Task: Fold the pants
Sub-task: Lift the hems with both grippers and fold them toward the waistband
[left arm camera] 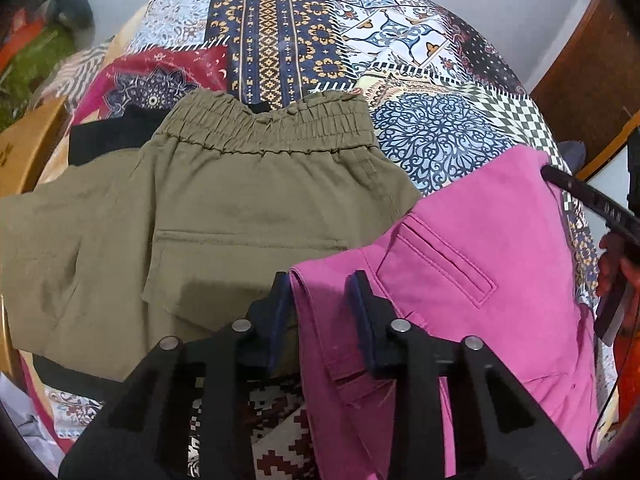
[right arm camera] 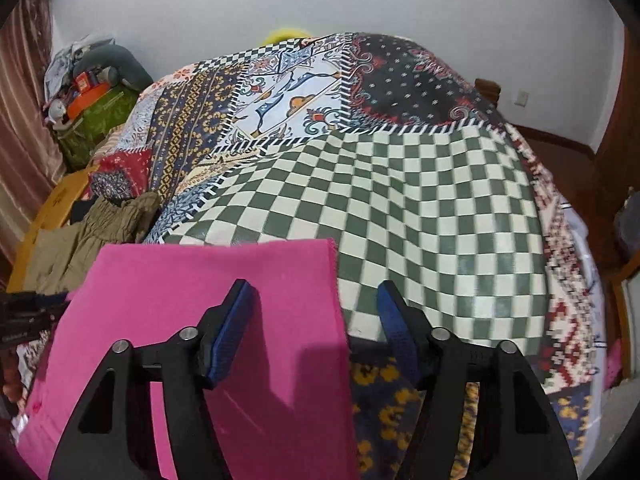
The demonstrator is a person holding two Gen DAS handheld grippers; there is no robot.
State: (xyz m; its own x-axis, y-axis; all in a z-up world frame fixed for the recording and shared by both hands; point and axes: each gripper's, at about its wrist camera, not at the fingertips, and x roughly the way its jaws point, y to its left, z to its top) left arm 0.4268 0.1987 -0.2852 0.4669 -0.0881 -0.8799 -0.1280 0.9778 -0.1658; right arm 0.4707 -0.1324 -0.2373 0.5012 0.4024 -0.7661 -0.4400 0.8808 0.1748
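Note:
Pink pants (left arm camera: 472, 272) lie folded on the patchwork bedspread (left arm camera: 436, 136), back pocket up. My left gripper (left arm camera: 318, 280) stands with jaws apart around the pants' left folded edge, not clamped. In the right wrist view the pink pants (right arm camera: 200, 320) lie under my right gripper (right arm camera: 316, 292), which is wide open: its left finger is over the cloth, its right finger over the checked bedspread (right arm camera: 420, 220). The right gripper also shows at the right edge of the left wrist view (left arm camera: 592, 200).
Olive pants (left arm camera: 220, 208) with an elastic waist lie left of the pink pair, over a black garment (left arm camera: 108, 136). A wooden bed frame (right arm camera: 52, 208) runs along the left. Bags and clutter (right arm camera: 92, 92) sit at the far left by the wall.

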